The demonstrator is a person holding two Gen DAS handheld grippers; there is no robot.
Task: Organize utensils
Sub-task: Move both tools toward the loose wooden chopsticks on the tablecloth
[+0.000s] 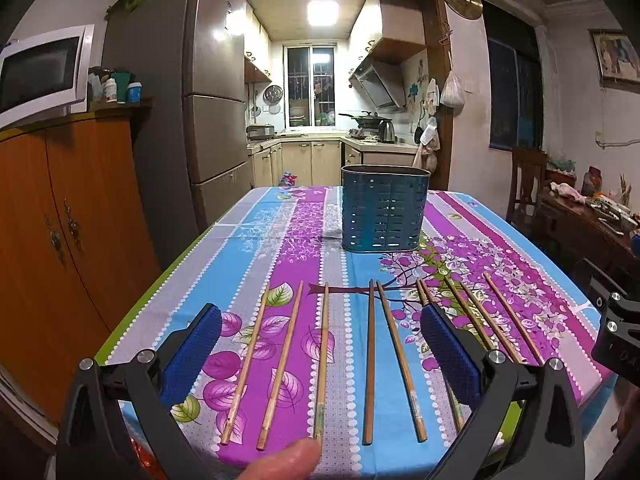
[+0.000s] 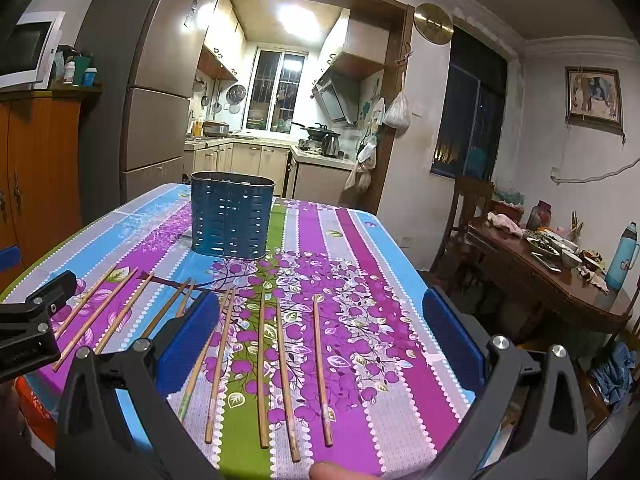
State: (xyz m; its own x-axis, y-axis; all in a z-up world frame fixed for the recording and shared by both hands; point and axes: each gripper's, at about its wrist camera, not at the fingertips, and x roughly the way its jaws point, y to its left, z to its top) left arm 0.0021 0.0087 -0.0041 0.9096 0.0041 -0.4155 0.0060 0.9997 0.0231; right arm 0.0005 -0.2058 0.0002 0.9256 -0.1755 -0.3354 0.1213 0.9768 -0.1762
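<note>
Several wooden chopsticks (image 1: 369, 360) lie side by side across the near part of the table, also in the right wrist view (image 2: 262, 368). A blue perforated utensil holder (image 1: 384, 209) stands upright and empty farther back; it also shows in the right wrist view (image 2: 232, 216). My left gripper (image 1: 320, 344) is open and empty above the left chopsticks. My right gripper (image 2: 320, 340) is open and empty above the right chopsticks.
The table has a striped floral cloth (image 1: 288, 240). An orange cabinet (image 1: 60, 248) and a fridge (image 1: 216, 120) stand left. A dark side table (image 2: 552, 276) with dishes and a chair (image 2: 468, 216) stand right. The kitchen doorway is behind.
</note>
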